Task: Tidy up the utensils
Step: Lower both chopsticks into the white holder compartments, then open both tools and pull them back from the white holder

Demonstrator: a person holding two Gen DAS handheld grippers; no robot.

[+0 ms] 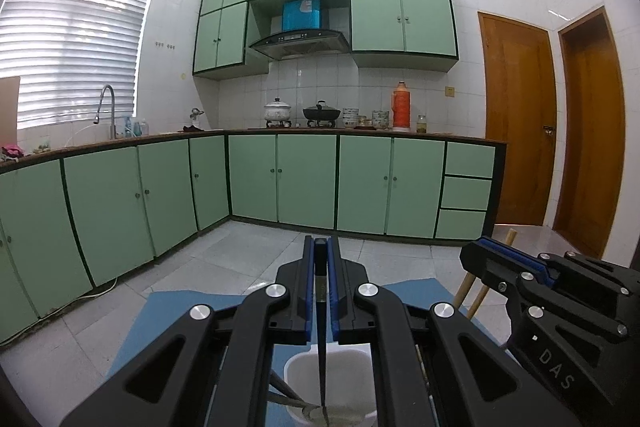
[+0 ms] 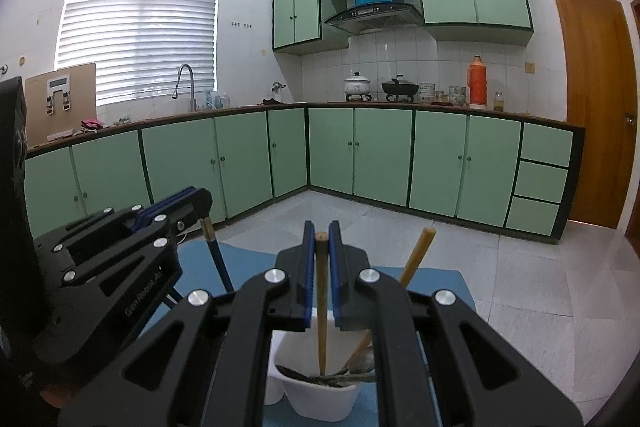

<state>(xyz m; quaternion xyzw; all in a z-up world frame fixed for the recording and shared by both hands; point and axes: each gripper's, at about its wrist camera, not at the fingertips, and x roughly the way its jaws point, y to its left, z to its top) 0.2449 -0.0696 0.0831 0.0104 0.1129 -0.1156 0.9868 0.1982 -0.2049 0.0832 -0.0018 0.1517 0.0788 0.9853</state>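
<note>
Over the white holder [image 2: 320, 397], tongs clamp a dark chopstick [image 1: 321, 307] and a wooden chopstick [image 2: 321, 307].

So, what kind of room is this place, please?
Most likely a home kitchen: green cabinets under a long counter, a sink faucet by the window, and pots on a stove below a range hood.

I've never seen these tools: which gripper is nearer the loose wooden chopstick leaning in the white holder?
Right. The right gripper, clamping another wooden chopstick, is just beside the leaning chopstick; the left gripper is farther off, on the right gripper's other side.
</note>
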